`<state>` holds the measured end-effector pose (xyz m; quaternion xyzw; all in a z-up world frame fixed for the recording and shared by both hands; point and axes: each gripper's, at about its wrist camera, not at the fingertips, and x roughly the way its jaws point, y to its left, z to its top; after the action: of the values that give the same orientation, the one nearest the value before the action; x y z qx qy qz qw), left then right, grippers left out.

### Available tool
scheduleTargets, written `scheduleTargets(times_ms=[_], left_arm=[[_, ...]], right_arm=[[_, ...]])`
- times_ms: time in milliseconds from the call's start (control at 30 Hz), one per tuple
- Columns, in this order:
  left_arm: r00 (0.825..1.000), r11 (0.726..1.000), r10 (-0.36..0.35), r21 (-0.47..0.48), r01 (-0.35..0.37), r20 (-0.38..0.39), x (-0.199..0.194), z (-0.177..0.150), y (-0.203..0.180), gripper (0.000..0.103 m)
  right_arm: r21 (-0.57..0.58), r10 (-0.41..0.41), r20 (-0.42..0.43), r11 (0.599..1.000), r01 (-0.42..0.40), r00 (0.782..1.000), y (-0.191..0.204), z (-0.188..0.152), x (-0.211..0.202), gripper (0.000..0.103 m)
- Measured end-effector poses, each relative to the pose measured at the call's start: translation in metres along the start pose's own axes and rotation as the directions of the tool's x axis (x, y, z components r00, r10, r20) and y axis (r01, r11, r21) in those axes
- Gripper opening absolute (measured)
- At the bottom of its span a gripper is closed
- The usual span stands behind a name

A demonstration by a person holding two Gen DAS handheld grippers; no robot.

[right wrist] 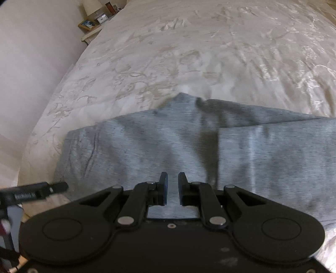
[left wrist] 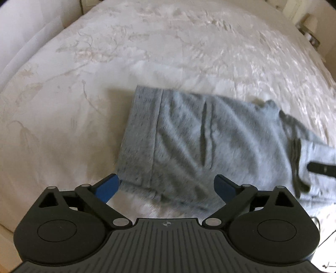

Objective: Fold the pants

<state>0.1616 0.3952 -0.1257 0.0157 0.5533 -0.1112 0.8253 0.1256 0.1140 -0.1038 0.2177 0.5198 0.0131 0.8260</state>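
Observation:
Grey sweatpants (left wrist: 199, 136) lie folded on a cream bedspread (left wrist: 147, 42), with a ribbed band (left wrist: 142, 130) at their left end and a dark drawstring (left wrist: 294, 147) to the right. My left gripper (left wrist: 167, 182) hovers over their near edge, jaws wide apart and gripping nothing. In the right wrist view the pants (right wrist: 147, 147) spread across the middle, one layer overlapping another. My right gripper (right wrist: 172, 180) has its fingers almost together, with grey fabric filling the narrow gap. A dark finger of the right gripper (left wrist: 321, 169) shows at the left view's right edge.
The embroidered bedspread (right wrist: 189, 52) stretches far beyond the pants. A nightstand (right wrist: 94, 19) with a small clock and a picture frame stands at the bed's far left corner, beside a pale wall (right wrist: 31, 63). Part of the left gripper (right wrist: 33, 193) juts in at lower left.

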Motion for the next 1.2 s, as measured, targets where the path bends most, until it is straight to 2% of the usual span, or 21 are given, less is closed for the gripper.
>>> scheduleTargets(times_ms=[133,167,333,600,833,1000,1133,1167,1200], left_arm=[[0.999,0.999,-0.037,0.001,0.037,-0.022,0.015,-0.004,0.01,0.099],[0.998,0.999,-0.047,-0.001,0.047,-0.029,0.017,-0.006,0.015,0.102],[0.993,0.994,-0.106,-0.037,0.104,-0.06,0.041,-0.003,0.023,0.103],[0.983,0.981,-0.176,-0.088,0.171,-0.054,0.058,0.009,0.022,0.103],[0.984,0.977,-0.173,-0.136,0.165,-0.048,0.059,0.006,0.02,0.102],[0.983,0.969,-0.177,-0.185,0.166,-0.044,0.057,0.003,0.022,0.102],[0.988,0.977,-0.145,-0.168,0.133,-0.061,0.058,0.004,0.017,0.101],[0.989,0.98,-0.13,-0.157,0.119,-0.065,0.058,0.005,0.015,0.099],[0.991,0.984,-0.117,-0.145,0.107,-0.063,0.057,0.006,0.012,0.093]], right_arm=[[-0.013,-0.012,-0.005,1.0,0.012,1.0,0.015,0.001,0.005,0.014],[-0.016,-0.016,-0.005,1.0,0.016,1.0,0.016,0.001,0.005,0.014],[-0.014,-0.035,-0.004,0.999,0.035,0.999,0.017,0.002,0.01,0.014],[-0.024,-0.073,0.023,0.997,0.073,0.997,0.016,0.022,0.038,0.014],[-0.017,-0.113,0.058,0.993,0.114,0.992,0.016,0.059,0.071,0.014],[-0.02,-0.146,0.035,0.989,0.147,0.989,0.012,0.083,0.1,0.014],[-0.027,-0.182,-0.004,0.983,0.182,0.983,0.007,0.093,0.12,0.014],[-0.029,-0.185,-0.004,0.982,0.185,0.983,0.006,0.093,0.12,0.014],[-0.029,-0.183,-0.003,0.983,0.182,0.983,0.006,0.092,0.118,0.014]])
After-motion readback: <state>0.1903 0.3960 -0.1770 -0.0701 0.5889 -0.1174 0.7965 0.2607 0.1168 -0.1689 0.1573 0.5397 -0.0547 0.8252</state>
